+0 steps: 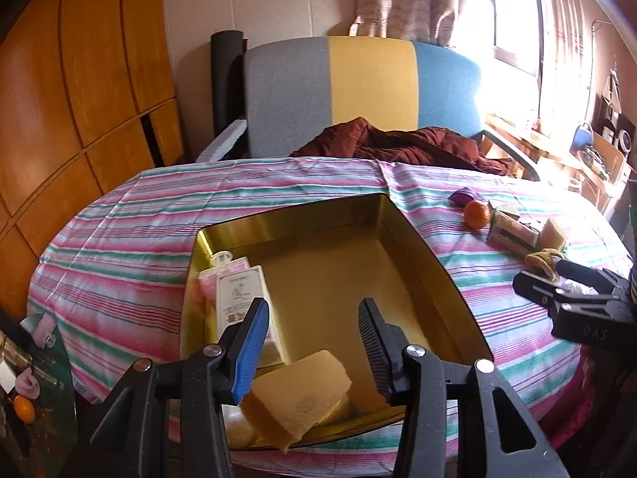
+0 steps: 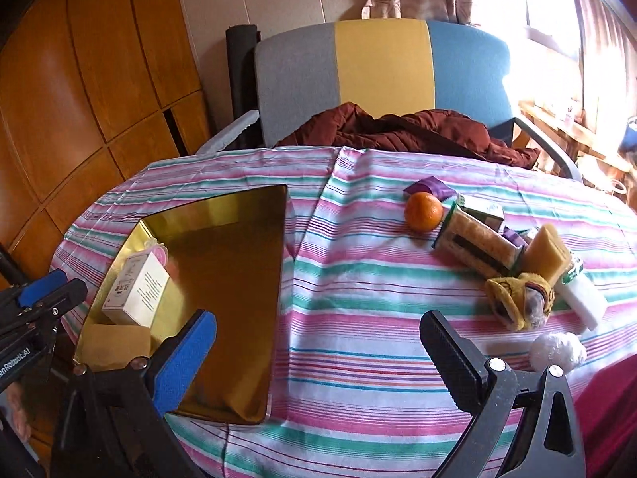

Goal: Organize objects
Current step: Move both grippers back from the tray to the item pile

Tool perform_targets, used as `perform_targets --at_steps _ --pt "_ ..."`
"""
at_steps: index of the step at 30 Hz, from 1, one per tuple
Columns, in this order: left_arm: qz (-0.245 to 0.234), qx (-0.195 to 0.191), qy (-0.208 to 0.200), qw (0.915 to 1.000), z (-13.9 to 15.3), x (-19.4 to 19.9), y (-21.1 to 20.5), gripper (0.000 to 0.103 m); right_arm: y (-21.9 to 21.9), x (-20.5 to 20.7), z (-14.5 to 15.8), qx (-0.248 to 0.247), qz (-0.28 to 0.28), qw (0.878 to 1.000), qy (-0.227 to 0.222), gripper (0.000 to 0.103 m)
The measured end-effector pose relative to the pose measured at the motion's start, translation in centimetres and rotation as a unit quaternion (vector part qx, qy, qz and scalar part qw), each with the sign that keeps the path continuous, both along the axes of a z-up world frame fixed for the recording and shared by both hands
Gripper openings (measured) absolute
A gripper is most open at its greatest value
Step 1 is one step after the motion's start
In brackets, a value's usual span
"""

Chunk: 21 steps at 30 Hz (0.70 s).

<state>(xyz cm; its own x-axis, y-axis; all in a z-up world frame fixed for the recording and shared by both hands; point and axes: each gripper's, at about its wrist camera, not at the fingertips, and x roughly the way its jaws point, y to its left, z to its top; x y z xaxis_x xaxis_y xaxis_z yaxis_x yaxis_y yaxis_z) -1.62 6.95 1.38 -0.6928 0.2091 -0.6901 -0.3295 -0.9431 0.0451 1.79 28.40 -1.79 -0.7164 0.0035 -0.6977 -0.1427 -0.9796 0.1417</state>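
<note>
Right now your left fingers stand partly apart over the near end of the gold tray, with nothing pressed between the pads. A yellow sponge lies just below and between them on the tray floor; the blue pad's lower tip overlaps its corner in the left wrist view, but you cannot tell whether they touch. Farther in, along the tray's left side, a white box lies flat, with a pink packet beside it toward the far corner.

Your right fingers are spread wide and hold nothing. They hang over the striped cloth on the table, the blue pad over the tray's near right corner and the black pad over bare cloth. Beyond the black pad sits a clear-wrapped white ball. Behind it the remaining things are clustered on the right of the table: a yellow knitted piece, a white block, a second sponge, a sponge pack, a small carton, an orange and a purple wrapper. The orange and wrapper touch; the cluster is well apart from the tray.

Past the table stands a grey, yellow and blue chair with a maroon garment heaped on its seat.
</note>
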Motion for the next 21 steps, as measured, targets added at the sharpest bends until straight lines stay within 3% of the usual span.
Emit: perform_targets --at_steps 3,9,15,21 --pt "-0.021 0.006 -0.005 0.9997 0.1 -0.1 0.9 0.048 2.2 0.2 0.0 0.011 -0.031 0.999 -0.004 0.103" --pt "-0.054 0.020 -0.028 0.9980 0.2 -0.7 3.3 0.060 8.6 1.1 1.8 0.033 -0.117 0.993 0.002 0.103" --pt "-0.099 0.026 -0.050 0.9934 0.0 -1.0 6.8 0.061 16.3 1.6 3.5 0.054 -0.194 0.980 0.007 0.103" --pt "-0.141 0.028 -0.080 0.9864 -0.1 -1.6 11.0 0.061 22.1 1.8 2.3 0.049 -0.245 0.968 0.006 0.103"
